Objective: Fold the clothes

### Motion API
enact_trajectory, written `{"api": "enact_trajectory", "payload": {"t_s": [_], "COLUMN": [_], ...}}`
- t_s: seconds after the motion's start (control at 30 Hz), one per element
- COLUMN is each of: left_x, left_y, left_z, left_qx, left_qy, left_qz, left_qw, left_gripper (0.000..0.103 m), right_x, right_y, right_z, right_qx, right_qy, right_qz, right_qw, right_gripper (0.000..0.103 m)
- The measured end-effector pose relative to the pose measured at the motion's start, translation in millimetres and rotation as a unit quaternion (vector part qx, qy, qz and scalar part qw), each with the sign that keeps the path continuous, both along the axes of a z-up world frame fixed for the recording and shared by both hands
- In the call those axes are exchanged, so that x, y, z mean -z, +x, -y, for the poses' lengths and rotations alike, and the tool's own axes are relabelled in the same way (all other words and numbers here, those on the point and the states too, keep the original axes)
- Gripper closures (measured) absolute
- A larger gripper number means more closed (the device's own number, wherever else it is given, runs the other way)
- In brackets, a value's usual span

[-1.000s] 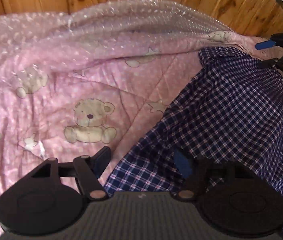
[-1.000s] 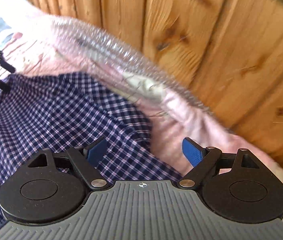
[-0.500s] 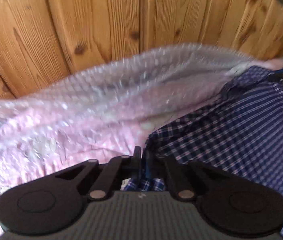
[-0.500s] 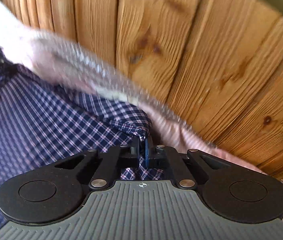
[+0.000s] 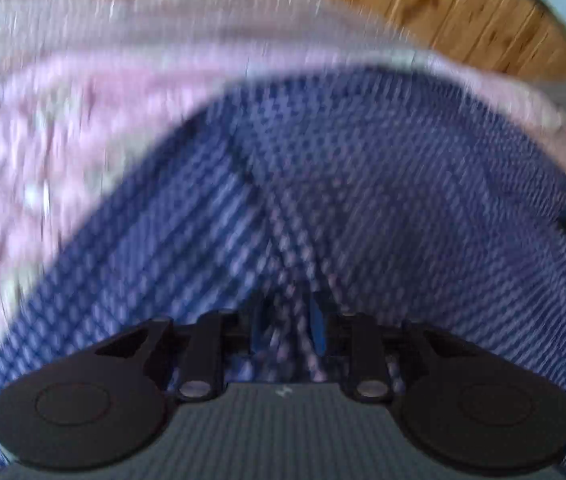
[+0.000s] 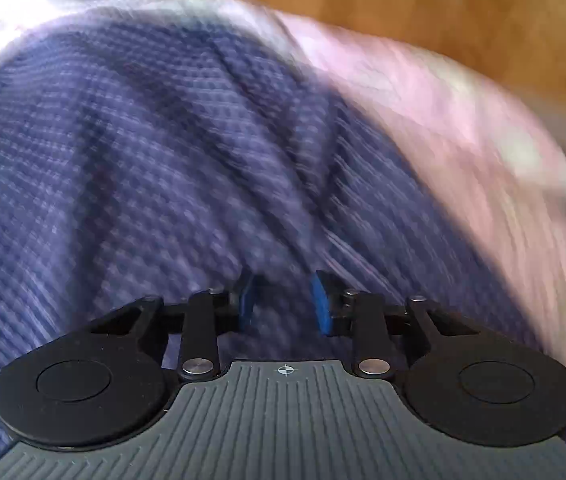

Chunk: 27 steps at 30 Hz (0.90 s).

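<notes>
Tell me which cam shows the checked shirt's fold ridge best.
The left wrist view: the checked shirt's raised ridge runs straight down the frame between the left hand-held gripper's pads, though blurred. The right wrist view shows a wider spread of the shirt, but only soft smeared creases.

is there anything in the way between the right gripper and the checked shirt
Nothing visible. The right gripper sits directly over the checked shirt; its jaws have just been opening and stand apart, with only shirt cloth below the gap. The pink blanket lies off to the side.
</notes>
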<state>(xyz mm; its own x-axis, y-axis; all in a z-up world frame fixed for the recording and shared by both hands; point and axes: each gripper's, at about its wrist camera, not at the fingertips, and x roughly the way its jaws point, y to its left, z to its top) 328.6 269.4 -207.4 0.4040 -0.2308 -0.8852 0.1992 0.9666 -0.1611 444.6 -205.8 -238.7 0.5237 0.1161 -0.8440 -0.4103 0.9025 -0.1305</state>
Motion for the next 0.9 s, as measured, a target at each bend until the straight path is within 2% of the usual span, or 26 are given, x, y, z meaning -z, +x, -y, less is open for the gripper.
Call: {"api": "enact_trajectory", "payload": {"t_s": [0.03, 0.13, 0.2, 0.23, 0.3, 0.33, 0.4, 0.43, 0.47, 0.57, 0.67, 0.7, 0.77, 0.8, 0.83, 0.87, 0.9], "left_x": [2, -14, -30, -39, -49, -49, -34, -22, -12, -11, -16, -18, -23, -31, -40, -47, -51], "left_y": [-10, -36, -61, -78, -118, -139, -177, -195, -214, -265, -307, -317, -334, -343, -351, -359, -364], "left_z": [-4, -8, -13, -14, -9, -5, 4, 9, 12, 8, -4, -7, -10, -10, -10, -8, -5], "left_qx": [-0.006, -0.02, -0.038, -0.039, -0.03, -0.021, -0.001, 0.004, 0.007, 0.003, -0.005, -0.005, -0.004, 0.003, 0.015, 0.033, 0.057], "left_qy": [0.002, 0.043, 0.034, 0.022, -0.015, -0.035, -0.066, -0.059, -0.049, -0.01, 0.035, 0.052, 0.092, 0.093, 0.086, 0.076, 0.071], "left_qz": [0.002, -0.012, -0.018, -0.014, -0.007, -0.009, -0.04, -0.064, -0.077, -0.052, -0.054, -0.055, -0.055, -0.034, -0.007, 0.016, 0.031], "left_qw": [1.0, 0.9988, 0.9985, 0.9989, 0.9994, 0.9991, 0.997, 0.9962, 0.9958, 0.9986, 0.9979, 0.9971, 0.9943, 0.9951, 0.9961, 0.9964, 0.9954], "left_gripper": [0.078, 0.078, 0.079, 0.078, 0.067, 0.058, 0.058, 0.06, 0.066, 0.071, 0.075, 0.072, 0.074, 0.073, 0.068, 0.057, 0.052], "right_x": [-3, -11, -23, -34, -51, -57, -46, -32, -18, -6, -7, -7, -11, -20, -29, -38, -46], "right_y": [-9, -37, -57, -69, -100, -116, -141, -152, -163, -209, -236, -246, -264, -276, -289, -310, -330], "right_z": [11, 43, 51, 51, 39, 35, 36, 36, 39, 63, 99, 109, 124, 126, 127, 125, 121], "right_qx": [0.021, 0.085, 0.117, 0.112, 0.075, 0.057, 0.015, -0.002, -0.012, -0.042, -0.029, -0.026, -0.006, -0.001, 0.002, -0.013, -0.029], "right_qy": [-0.002, -0.007, -0.006, 0.003, 0.043, 0.066, 0.105, 0.105, 0.093, 0.062, 0.047, 0.033, -0.006, -0.026, -0.044, -0.05, -0.056], "right_qz": [-0.003, -0.01, -0.005, 0.005, 0.022, 0.026, -0.009, -0.03, -0.049, -0.018, -0.032, -0.031, -0.029, -0.007, 0.014, 0.036, 0.055], "right_qw": [1.0, 0.996, 0.993, 0.994, 0.996, 0.996, 0.994, 0.994, 0.994, 0.997, 0.998, 0.999, 1.0, 1.0, 0.999, 0.998, 0.996], "right_gripper": [0.066, 0.065, 0.063, 0.067, 0.057, 0.054, 0.06, 0.068, 0.073, 0.076, 0.073, 0.073, 0.073, 0.072, 0.072, 0.071, 0.069]}}
